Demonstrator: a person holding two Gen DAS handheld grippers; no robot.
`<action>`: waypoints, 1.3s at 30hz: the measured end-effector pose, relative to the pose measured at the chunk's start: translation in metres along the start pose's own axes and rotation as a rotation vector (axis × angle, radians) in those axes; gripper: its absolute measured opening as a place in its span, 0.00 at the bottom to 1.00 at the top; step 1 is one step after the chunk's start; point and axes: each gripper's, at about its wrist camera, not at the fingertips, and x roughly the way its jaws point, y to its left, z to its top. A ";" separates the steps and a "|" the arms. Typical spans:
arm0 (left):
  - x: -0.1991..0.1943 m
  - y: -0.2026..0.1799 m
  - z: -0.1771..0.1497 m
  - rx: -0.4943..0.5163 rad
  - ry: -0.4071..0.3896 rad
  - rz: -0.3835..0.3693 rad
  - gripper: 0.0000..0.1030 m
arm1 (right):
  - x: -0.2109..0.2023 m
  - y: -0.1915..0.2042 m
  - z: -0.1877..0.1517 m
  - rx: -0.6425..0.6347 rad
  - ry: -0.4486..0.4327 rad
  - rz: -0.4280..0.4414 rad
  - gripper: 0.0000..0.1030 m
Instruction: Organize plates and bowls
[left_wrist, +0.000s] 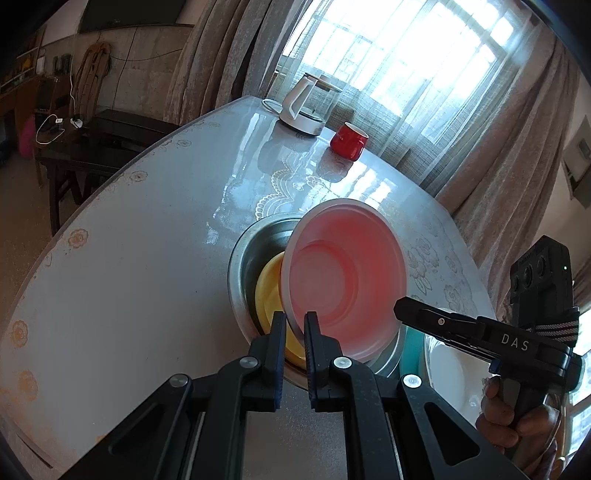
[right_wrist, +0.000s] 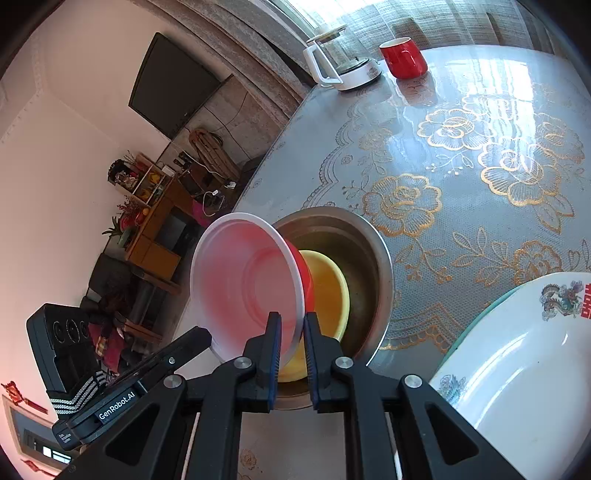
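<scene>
While we looked along both claws, we saw first the bench (right_wrist: 480, 155), wide and covered with a shiny grey cloth with golden flowers. On it, at the right, lay a white plate (right_wrist: 517, 369) with a printed bird and red signs, and under it a teal edge showed. Near the middle of the bench stood a metal basin (right_wrist: 365, 258), and inside it sat a yellow bowl (right_wrist: 328, 288). Over the basin, tilted on its edge, was the pink bowl (right_wrist: 251, 284), red outside and with a white rim, its opening turned away from the yellow one; whether the two touched, we could not tell. The left claw (left_wrist: 295, 325) was closed narrow on the rim of this pink bowl, and the right claw (right_wrist: 292, 326) was also closed narrow on the rim, at another place. A hand (left_wrist: 517, 417) held the handle of the right claw. At the far end of the bench stood a white kettle (left_wrist: 306, 107) and, just beside it, a red cup (left_wrist: 348, 141).
</scene>
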 end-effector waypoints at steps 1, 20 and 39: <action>0.002 0.001 0.000 -0.001 0.007 0.003 0.09 | 0.001 0.000 0.000 -0.001 0.004 -0.006 0.14; 0.018 0.007 0.002 0.011 0.025 0.011 0.09 | 0.036 0.015 0.019 -0.195 0.109 -0.279 0.22; 0.027 0.000 0.003 0.081 0.001 0.049 0.19 | 0.056 0.023 0.030 -0.311 0.105 -0.379 0.13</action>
